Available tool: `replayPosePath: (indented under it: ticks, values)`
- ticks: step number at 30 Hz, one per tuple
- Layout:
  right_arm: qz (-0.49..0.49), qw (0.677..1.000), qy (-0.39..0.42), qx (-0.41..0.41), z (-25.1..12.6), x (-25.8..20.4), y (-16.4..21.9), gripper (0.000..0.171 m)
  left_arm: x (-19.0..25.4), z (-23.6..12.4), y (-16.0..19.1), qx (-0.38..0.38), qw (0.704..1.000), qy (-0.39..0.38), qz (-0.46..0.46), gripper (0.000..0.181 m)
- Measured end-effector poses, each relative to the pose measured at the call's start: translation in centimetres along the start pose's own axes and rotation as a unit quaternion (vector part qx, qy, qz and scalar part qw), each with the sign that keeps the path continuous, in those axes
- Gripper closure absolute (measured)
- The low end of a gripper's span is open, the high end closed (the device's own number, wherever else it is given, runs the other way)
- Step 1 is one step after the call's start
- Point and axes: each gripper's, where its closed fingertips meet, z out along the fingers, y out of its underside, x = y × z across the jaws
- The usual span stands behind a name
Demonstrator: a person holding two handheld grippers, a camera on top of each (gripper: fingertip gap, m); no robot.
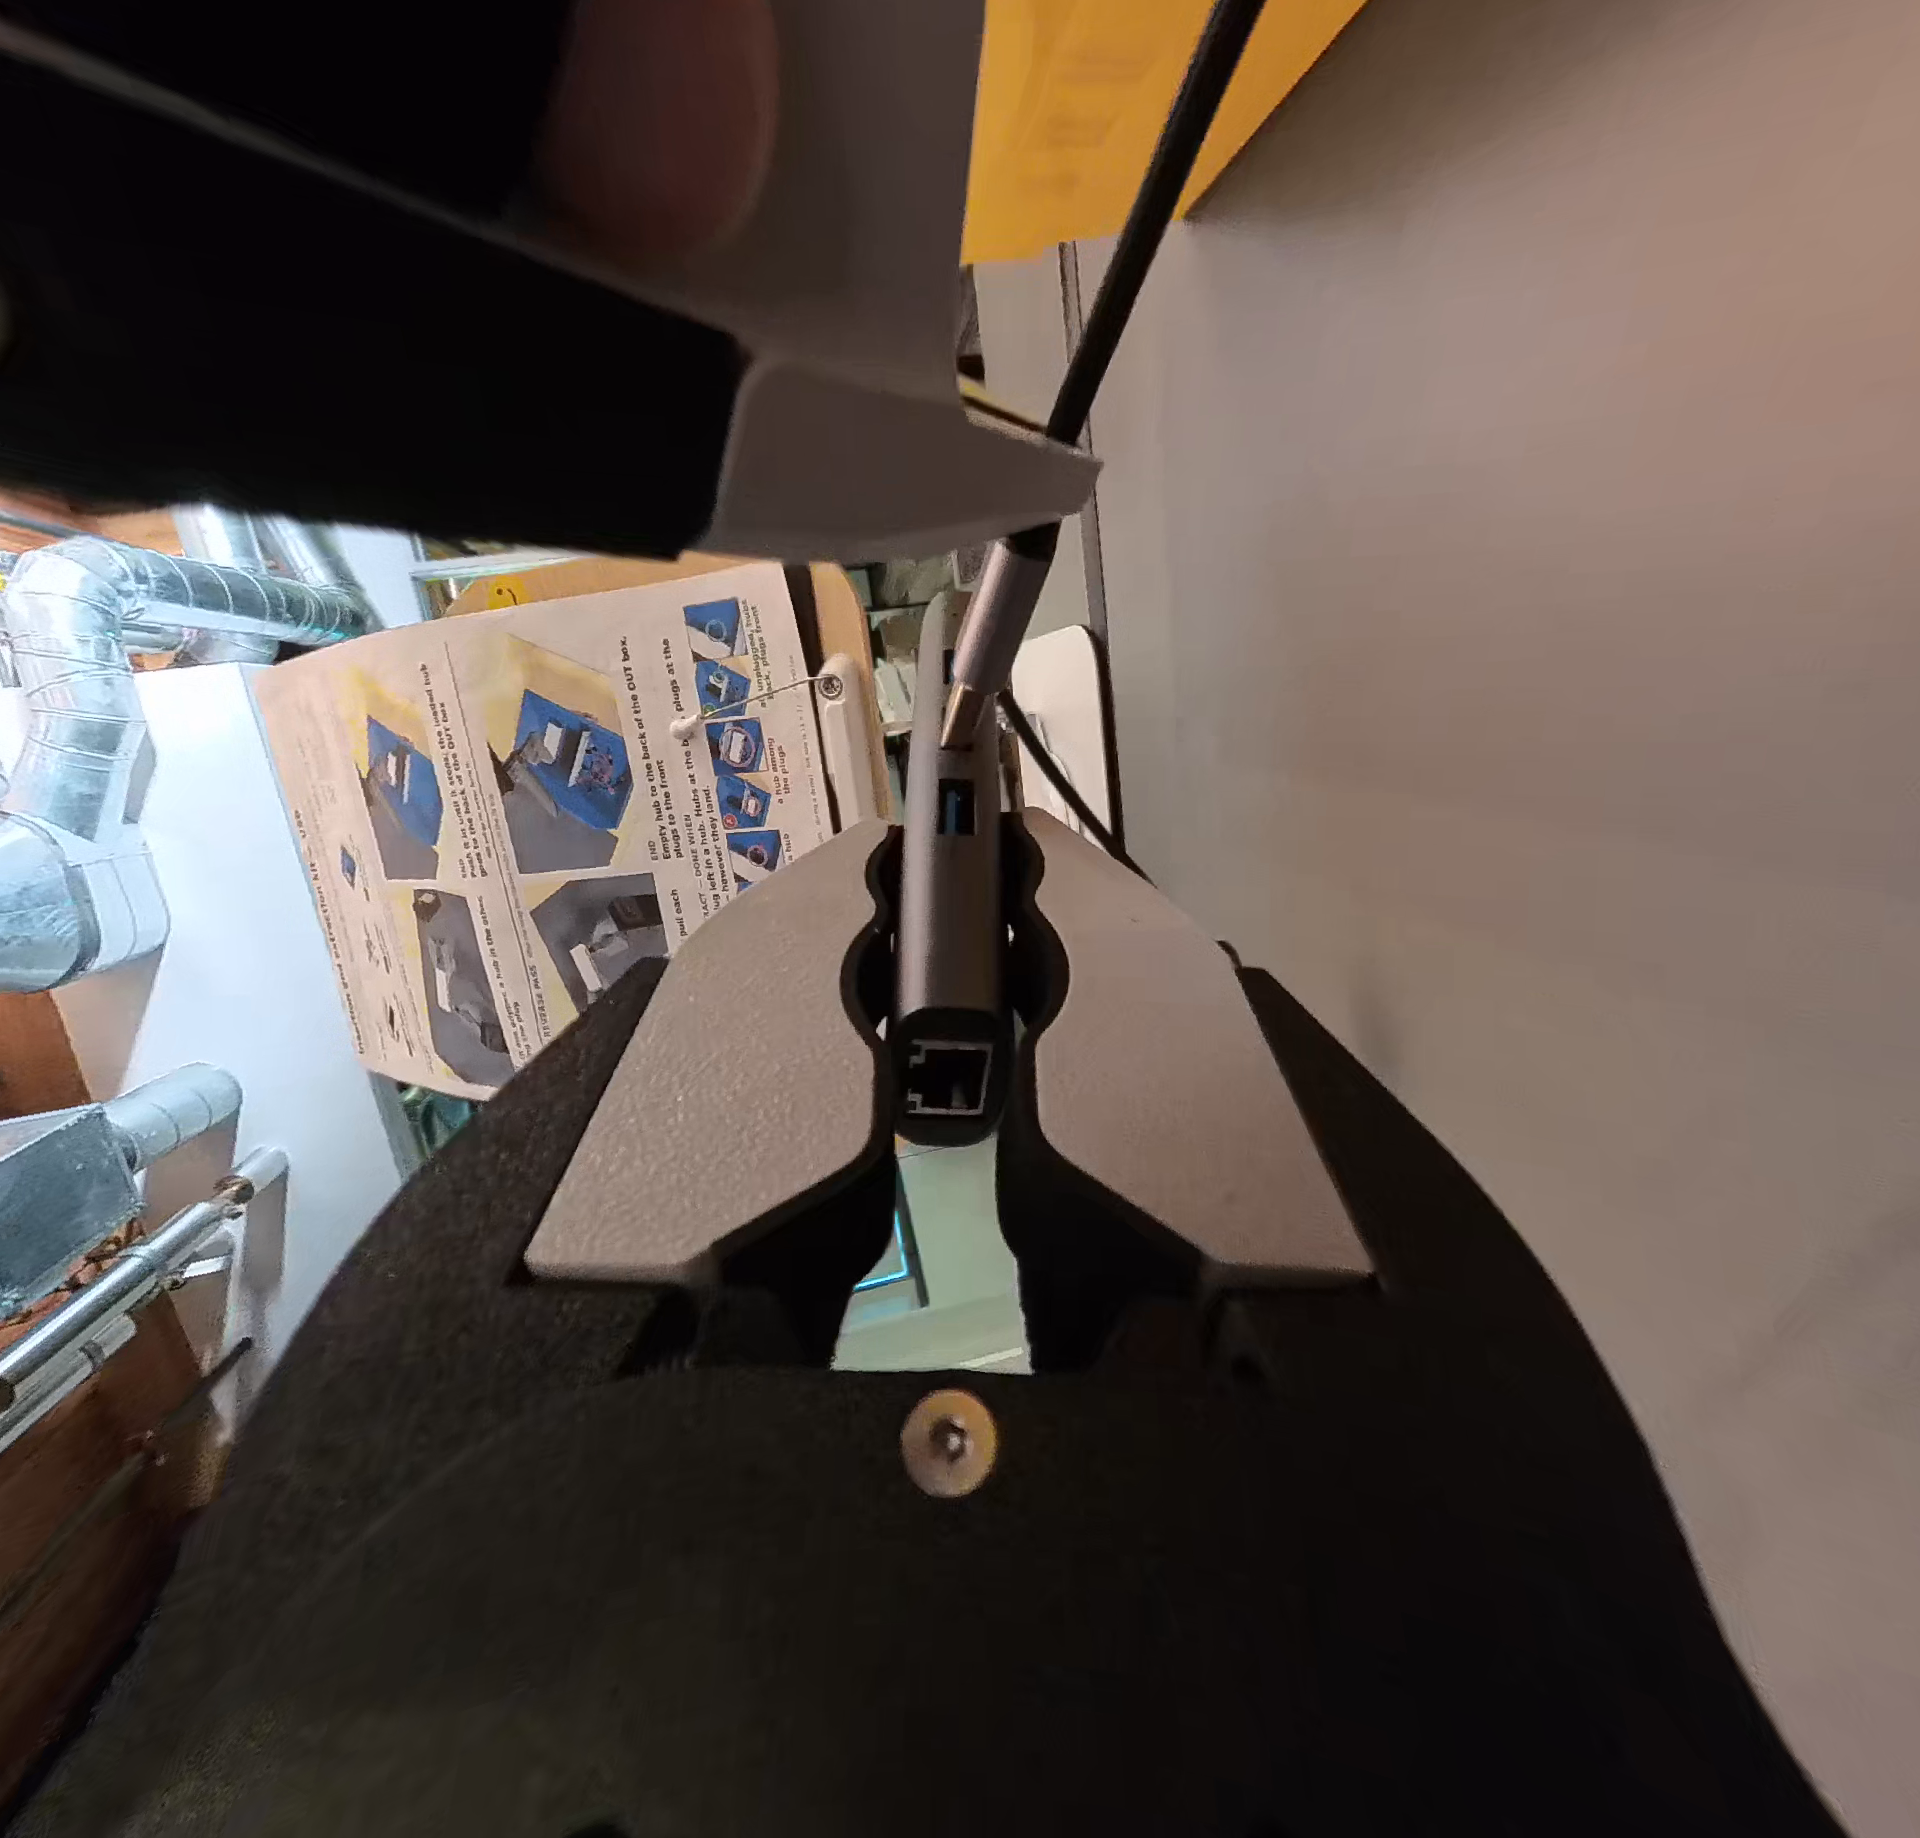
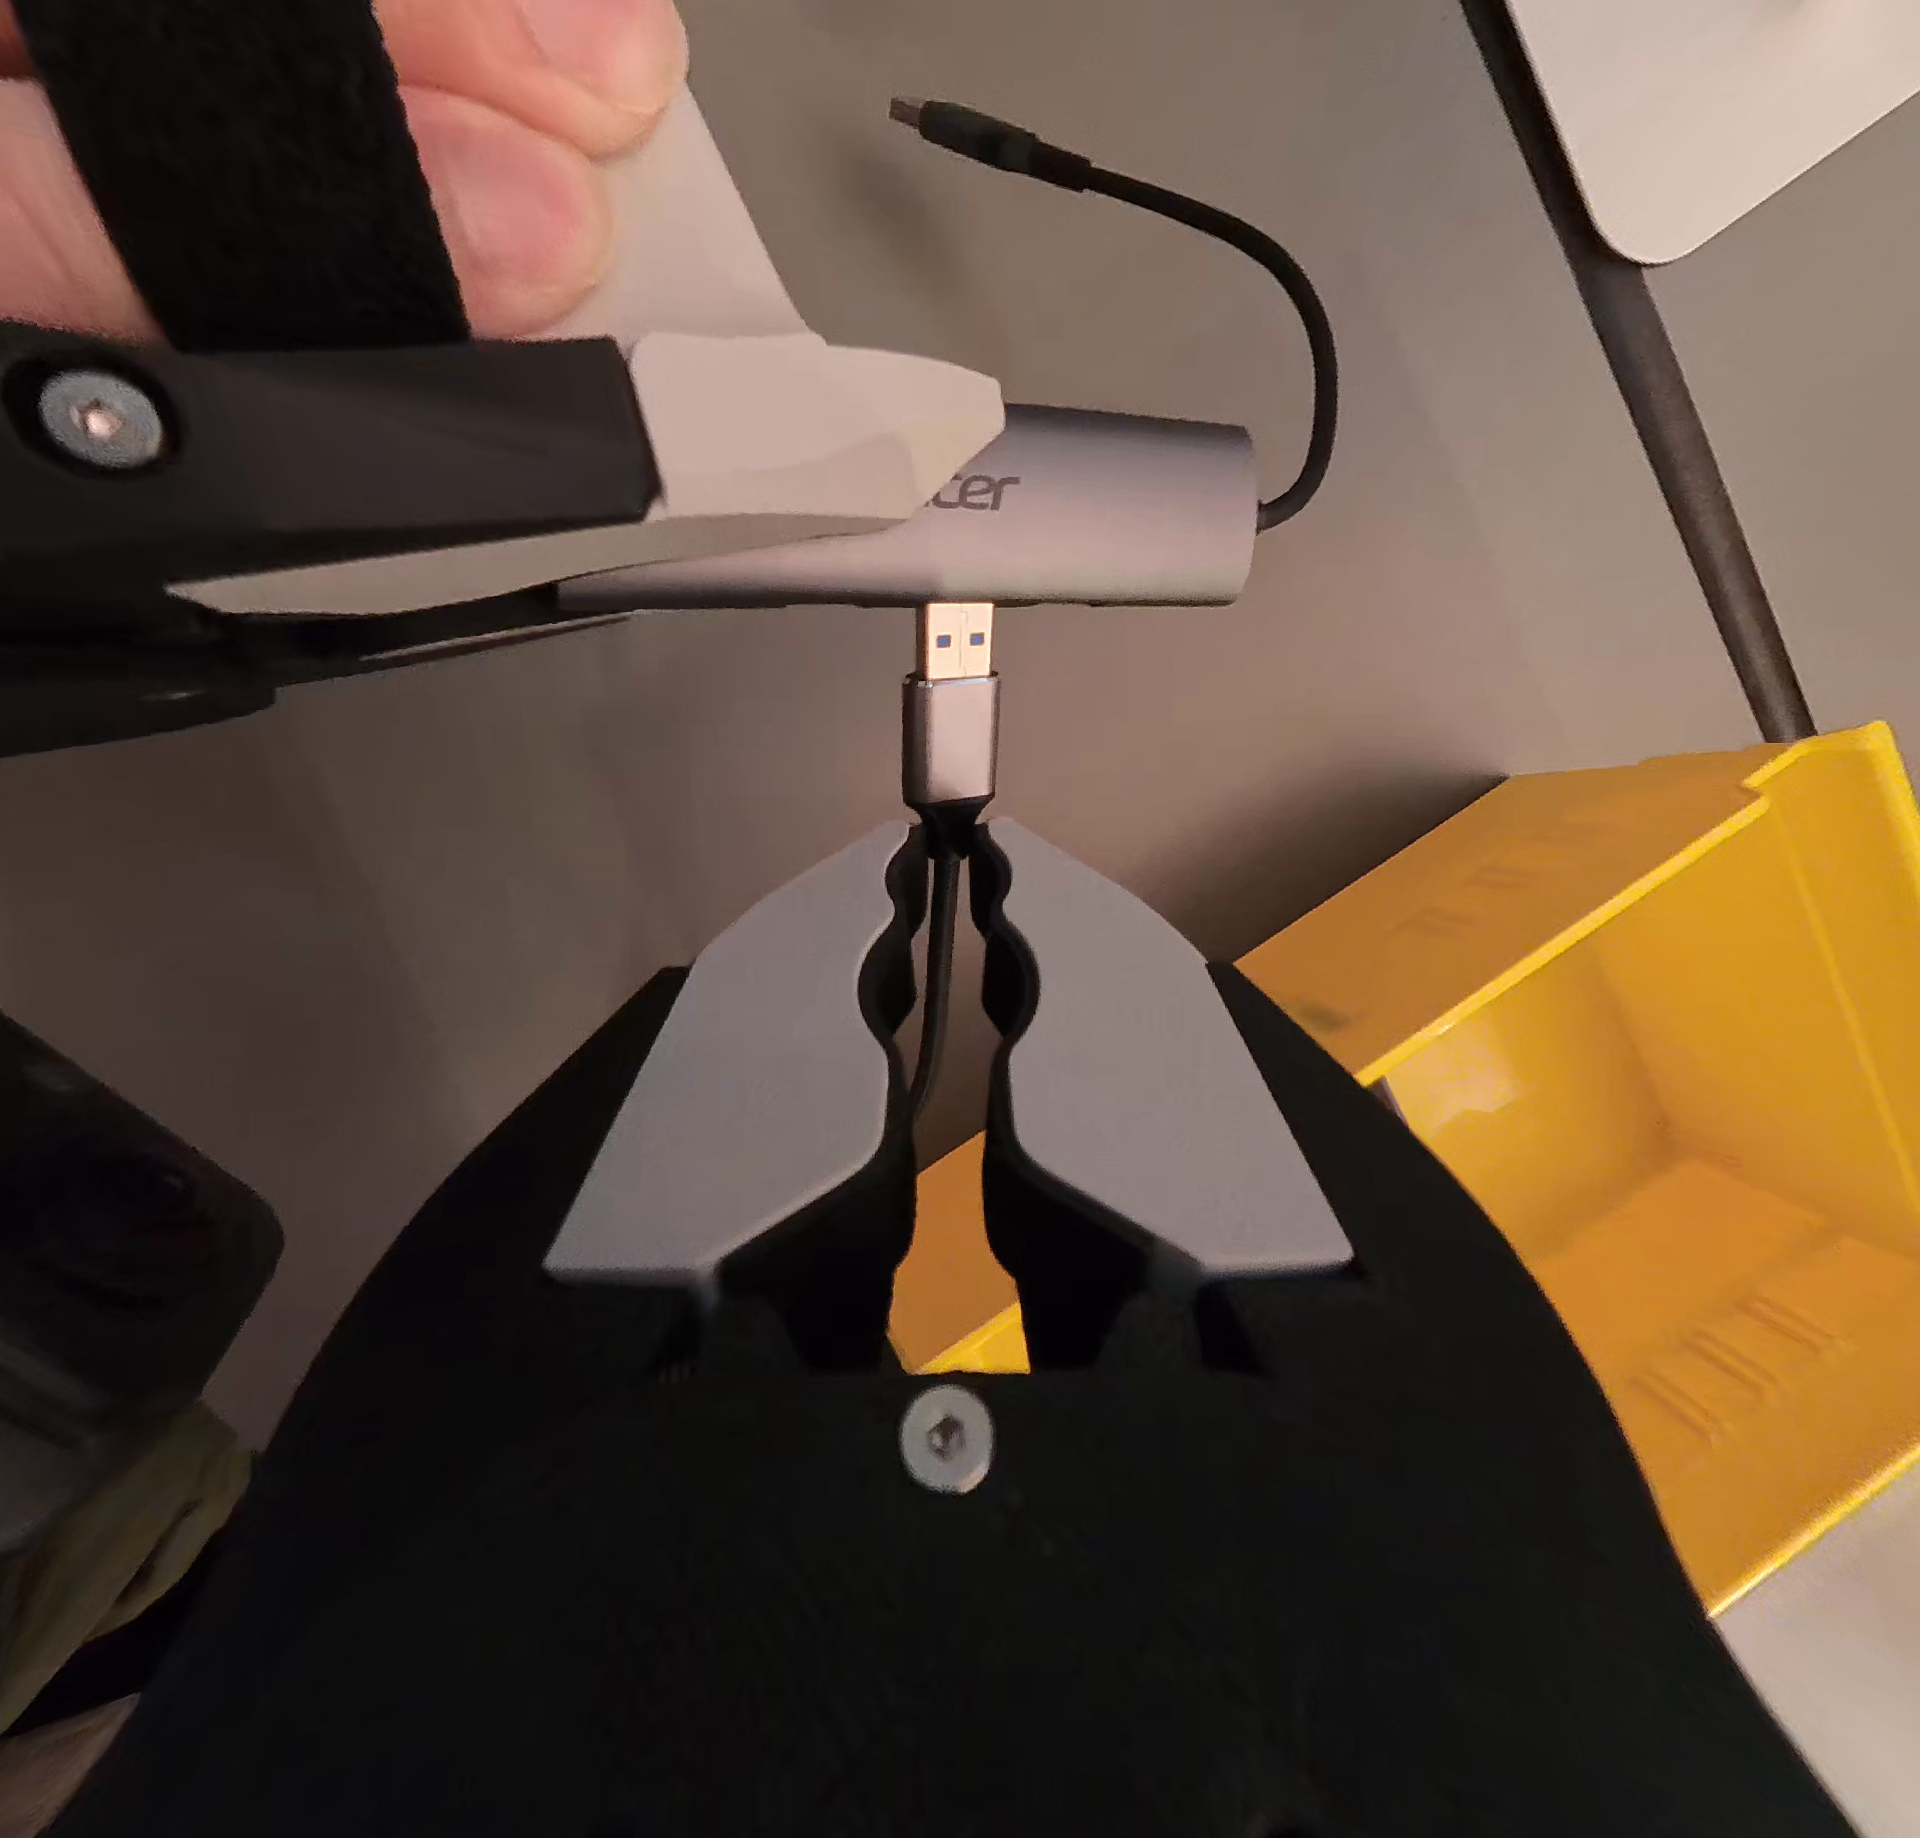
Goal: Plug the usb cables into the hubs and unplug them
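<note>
Grey tabletop (image 2: 416, 957) — silver ducts (image 1: 73, 749), brick wall (image 1: 62, 1632) behind.

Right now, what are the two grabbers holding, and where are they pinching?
The left gripper pinches the grey hub across its body, near the end with the square socket. The right gripper pinches the USB cable just behind its plug.

Black gripper bodies, grey wavy-edged fingers (image 2: 769, 1040), silver screw (image 2: 945, 1442), black hand strap (image 2: 239, 126)
</note>
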Motion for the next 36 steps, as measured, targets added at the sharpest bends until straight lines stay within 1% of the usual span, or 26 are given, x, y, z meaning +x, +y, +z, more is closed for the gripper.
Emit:
replayPosePath:
  ticks: [4, 6, 10, 19, 21, 23, 26, 32, 36]
  values:
    - [-0.010, 1.000, 0.005, -0.007, 0.2, 0.0, 0.0, 0.162, 0.4, 0.1, 0.0, -0.003, 1.000, 0.002, 0.020, 0.165]
    - [-0.019, 1.000, 0.006, -0.003, 0.1, -0.1, 0.0, 0.162, 0.4, 0.1, 0.1, 0.007, 1.000, 0.003, 0.025, 0.165]
    - [-0.014, 1.000, -0.006, 0.010, -0.4, -0.2, -0.2, 0.162, 0.2, -0.2, 0.1, 0.022, 0.999, 0.001, 0.043, 0.165]
    - [-0.002, 1.000, -0.028, 0.004, -0.2, -0.7, 0.0, 0.163, 0.5, -0.3, -0.1, 0.031, 0.998, 0.001, 0.062, 0.165]
    - [-0.009, 1.000, -0.015, 0.011, -0.4, -0.5, -0.3, 0.163, 0.5, -0.2, 0.1, 0.029, 0.998, 0.005, 0.054, 0.165]
    - [-0.048, 0.999, 0.018, 0.007, -0.7, -0.4, -0.4, 0.163, 0.5, -0.3, 0.2, 0.028, 0.999, 0.011, 0.045, 0.165]
    - [-0.055, 0.998, 0.037, 0.003, -1.0, -0.4, -0.4, 0.163, 0.3, -0.4, 0.1, 0.037, 0.999, 0.008, 0.039, 0.165]
    - [-0.009, 0.999, -0.029, 0.044, -1.6, -0.7, -0.8, 0.163, -0.7, -0.8, 0.2, 0.072, 0.997, 0.006, -0.014, 0.165]
    - [-0.003, 0.998, -0.049, 0.038, -1.7, -0.8, -0.3, 0.162, -0.8, -1.2, -0.4, 0.111, 0.990, 0.036, -0.075, 0.165]
